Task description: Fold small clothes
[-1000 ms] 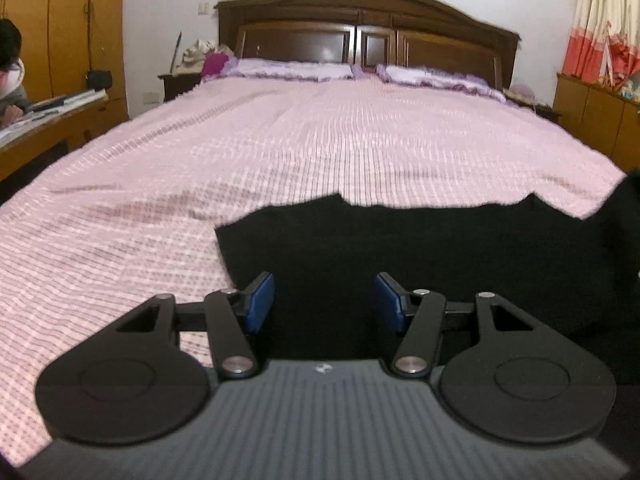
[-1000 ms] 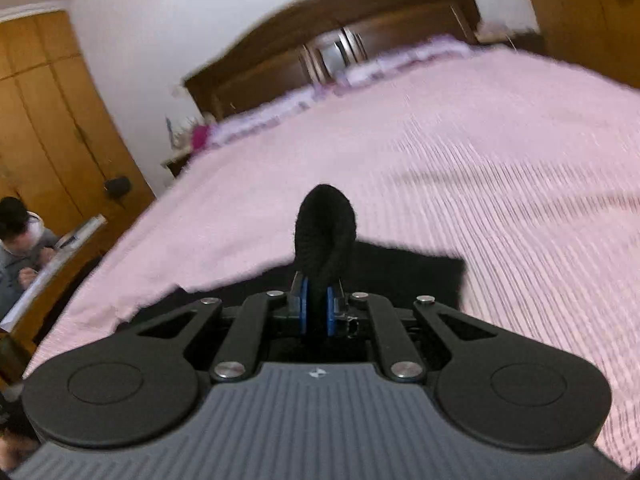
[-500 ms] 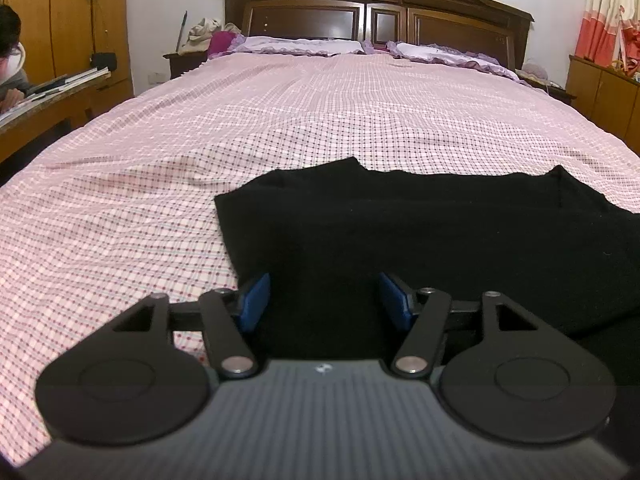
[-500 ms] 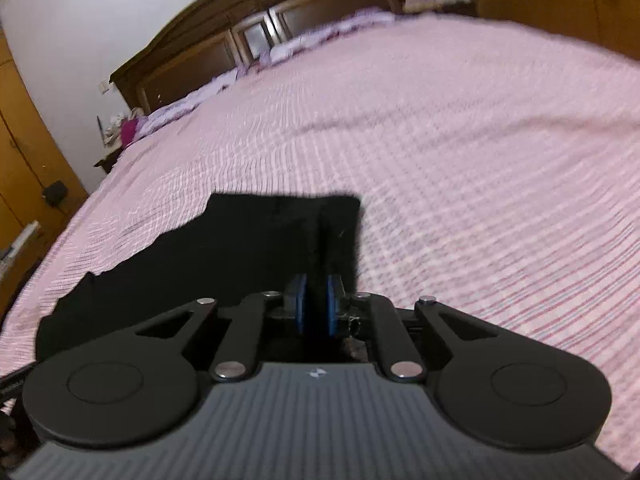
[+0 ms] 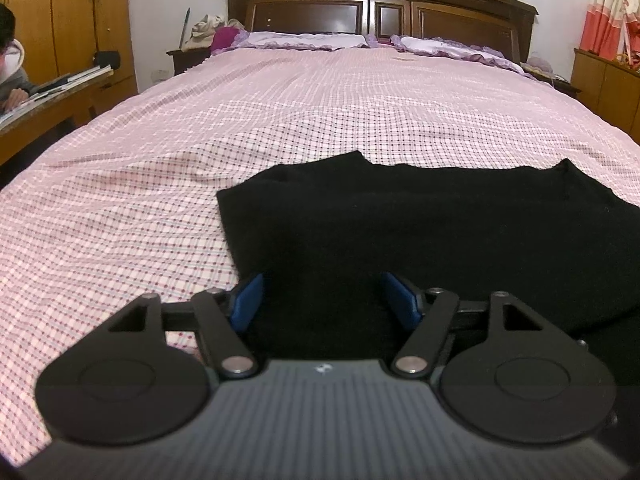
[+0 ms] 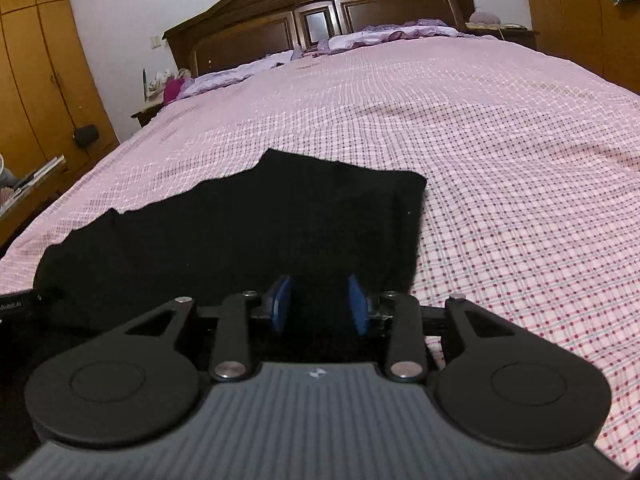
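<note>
Pink checked bed [image 5: 200,208] carries the black garment [image 5: 420,220] spread flat for folding. Left tongs [image 5: 322,298] gape empty over its near edge; right tongs [image 6: 318,306], part-open, grip nothing.

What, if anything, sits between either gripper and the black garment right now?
Nothing visible. The black garment lies flat on the checked bedspread, directly ahead of the open left gripper and open right gripper. No other item lies on or near the cloth in either wrist view.
</note>
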A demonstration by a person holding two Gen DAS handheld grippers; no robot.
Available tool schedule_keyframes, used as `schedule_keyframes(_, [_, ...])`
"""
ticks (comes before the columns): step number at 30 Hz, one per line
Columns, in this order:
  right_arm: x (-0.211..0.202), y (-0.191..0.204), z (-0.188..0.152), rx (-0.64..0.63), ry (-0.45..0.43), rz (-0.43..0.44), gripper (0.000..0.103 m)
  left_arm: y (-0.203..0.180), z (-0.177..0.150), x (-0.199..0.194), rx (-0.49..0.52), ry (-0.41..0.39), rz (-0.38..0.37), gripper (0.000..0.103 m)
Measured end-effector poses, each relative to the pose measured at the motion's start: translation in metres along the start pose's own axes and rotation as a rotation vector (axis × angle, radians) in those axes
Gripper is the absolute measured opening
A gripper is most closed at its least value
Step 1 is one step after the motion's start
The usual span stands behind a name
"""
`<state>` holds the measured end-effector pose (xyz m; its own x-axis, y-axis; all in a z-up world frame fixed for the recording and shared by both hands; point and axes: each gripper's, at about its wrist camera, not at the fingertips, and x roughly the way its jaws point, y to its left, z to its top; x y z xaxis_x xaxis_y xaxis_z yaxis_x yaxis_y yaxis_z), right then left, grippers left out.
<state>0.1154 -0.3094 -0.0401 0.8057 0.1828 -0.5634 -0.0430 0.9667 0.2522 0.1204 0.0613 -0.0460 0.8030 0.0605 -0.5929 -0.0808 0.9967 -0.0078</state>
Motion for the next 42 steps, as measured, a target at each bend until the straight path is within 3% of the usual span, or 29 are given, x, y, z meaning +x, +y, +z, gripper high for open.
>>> schedule_keyframes(2, [0.000,-0.001,0.000,0.007,-0.006,0.002,0.044,0.000,0.001,-0.005,0.004,0.003,0.009,0.069])
schedule_keyframes(8, [-0.042,-0.001,0.000,0.039,-0.041,0.013,0.069,0.011,-0.001,-0.036,-0.057,0.033,-0.004,0.069])
schedule_keyframes(12, [-0.076,-0.001,-0.011,0.054,-0.031,0.032,0.075,0.012,-0.008,-0.062,-0.019,0.045,-0.008,0.069])
schedule_keyframes(21, [-0.137,-0.007,-0.045,0.093,0.032,0.071,0.078,0.017,-0.034,-0.117,0.088,0.102,0.002,0.069])
schedule_keyframes(30, [-0.188,-0.007,-0.083,0.068,0.071,0.064,0.085,0.035,-0.066,-0.157,0.009,0.154,-0.002,0.069])
schedule_keyframes(42, [-0.211,-0.010,-0.133,0.099,0.160,0.096,0.086,0.043,-0.104,-0.183,-0.081,0.240,-0.121,0.069])
